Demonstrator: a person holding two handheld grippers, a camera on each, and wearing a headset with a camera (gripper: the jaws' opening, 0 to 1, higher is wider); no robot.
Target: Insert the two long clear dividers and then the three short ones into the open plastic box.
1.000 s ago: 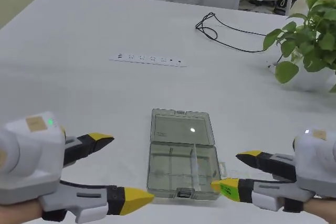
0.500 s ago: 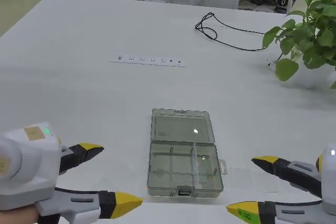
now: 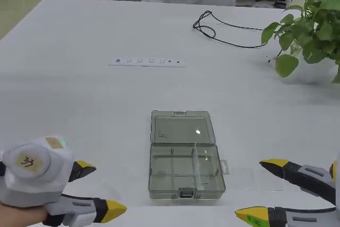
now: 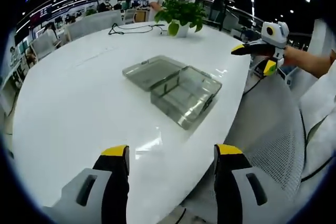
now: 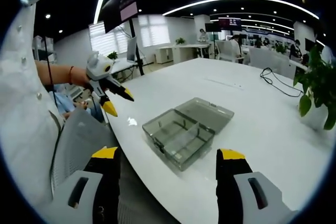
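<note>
**Inspector:** What changes?
**Assessor:** Left gripper (image 3: 106, 188) and right gripper (image 3: 251, 190) have drawn back from the box (image 3: 184, 171), jaws spread, empty (a clear divider (image 3: 245, 177) lies just right of it).
**Inspector:** Meaning?
**Assessor:** The box sits open between them. Insertion looks unfinished.

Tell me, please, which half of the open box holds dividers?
The near half, with dividers standing in it; the far half is a bare lid.

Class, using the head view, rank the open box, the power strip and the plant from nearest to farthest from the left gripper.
1. The open box, close by on the right of the left gripper.
2. The power strip, further back, roughly straight ahead.
3. The plant, at the far right.
</note>
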